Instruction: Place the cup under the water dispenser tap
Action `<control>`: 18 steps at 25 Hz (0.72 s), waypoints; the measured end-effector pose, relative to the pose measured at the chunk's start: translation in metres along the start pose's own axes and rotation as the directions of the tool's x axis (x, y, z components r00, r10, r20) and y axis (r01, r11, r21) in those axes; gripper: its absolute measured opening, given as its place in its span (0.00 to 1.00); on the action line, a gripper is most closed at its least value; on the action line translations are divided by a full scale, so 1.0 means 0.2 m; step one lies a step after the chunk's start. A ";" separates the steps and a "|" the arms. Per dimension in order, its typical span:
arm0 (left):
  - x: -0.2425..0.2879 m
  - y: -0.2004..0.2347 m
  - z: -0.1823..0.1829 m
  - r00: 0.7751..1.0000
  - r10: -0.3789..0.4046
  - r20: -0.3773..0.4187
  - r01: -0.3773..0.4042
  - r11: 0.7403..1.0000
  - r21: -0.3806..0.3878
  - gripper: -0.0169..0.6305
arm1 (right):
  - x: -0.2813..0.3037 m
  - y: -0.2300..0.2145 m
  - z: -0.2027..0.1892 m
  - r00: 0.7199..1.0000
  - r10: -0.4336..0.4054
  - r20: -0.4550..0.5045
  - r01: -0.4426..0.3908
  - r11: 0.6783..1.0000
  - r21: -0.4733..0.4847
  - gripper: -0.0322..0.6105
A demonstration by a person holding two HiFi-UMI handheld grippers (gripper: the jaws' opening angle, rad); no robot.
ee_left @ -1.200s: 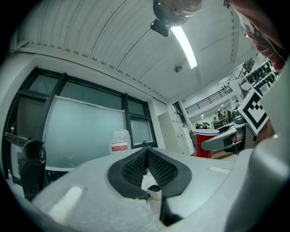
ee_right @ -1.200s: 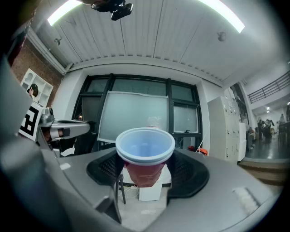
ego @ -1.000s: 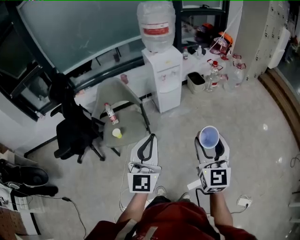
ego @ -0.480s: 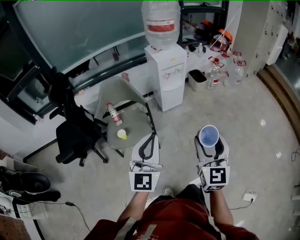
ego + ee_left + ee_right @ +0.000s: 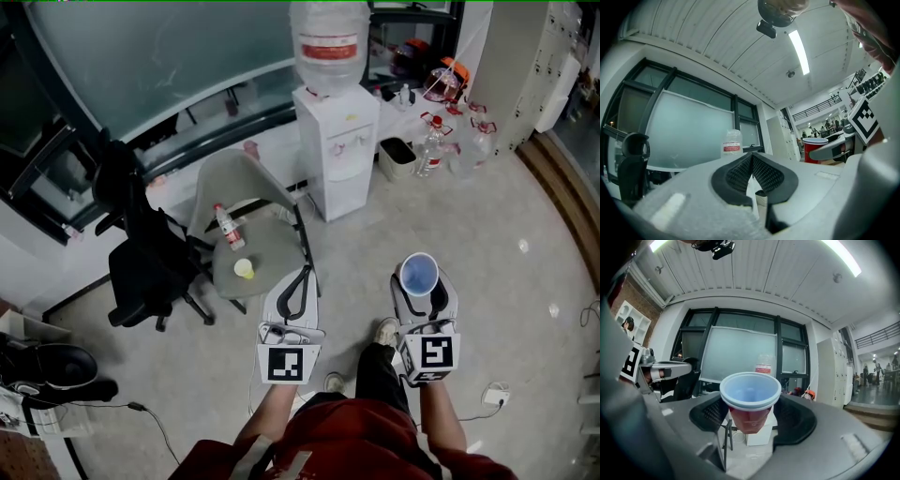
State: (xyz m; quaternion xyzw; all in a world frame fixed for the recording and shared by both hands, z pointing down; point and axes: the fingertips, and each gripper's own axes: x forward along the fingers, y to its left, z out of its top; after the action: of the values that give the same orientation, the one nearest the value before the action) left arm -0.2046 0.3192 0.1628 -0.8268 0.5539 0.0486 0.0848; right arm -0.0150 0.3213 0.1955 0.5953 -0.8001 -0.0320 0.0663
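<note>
A red cup (image 5: 417, 276) with a pale blue inside stands upright between the jaws of my right gripper (image 5: 419, 279), which is shut on it; in the right gripper view the cup (image 5: 750, 404) fills the middle. The white water dispenser (image 5: 336, 150) with a big bottle (image 5: 328, 42) on top stands ahead against the wall, well beyond the cup. It also shows small behind the cup in the right gripper view, the dispenser (image 5: 761, 434). My left gripper (image 5: 296, 292) is shut and holds nothing; in the left gripper view its pads (image 5: 752, 174) meet.
A grey folding table (image 5: 246, 220) with a small bottle (image 5: 225, 227) and a yellow cup (image 5: 244, 269) stands left of the dispenser. A black office chair (image 5: 141, 262) is further left. Jugs and a bin (image 5: 397, 157) crowd the floor right of the dispenser.
Both grippers and the person have come nearer to the dispenser, which sits lower and larger in the head view. The cup stays held upright in the right gripper.
</note>
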 end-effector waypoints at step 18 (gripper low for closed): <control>0.79 -0.08 -0.27 0.997 -0.002 -0.077 0.005 0.999 0.045 0.02 | 0.60 -0.60 -0.17 0.999 -0.018 -0.029 0.019 0.998 0.057 0.51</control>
State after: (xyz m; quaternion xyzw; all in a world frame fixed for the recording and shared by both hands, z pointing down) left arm -0.1291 0.1710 0.1892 -0.8269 0.5563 0.0043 0.0822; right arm 0.0691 0.1720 0.2219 0.6047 -0.7942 -0.0012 0.0602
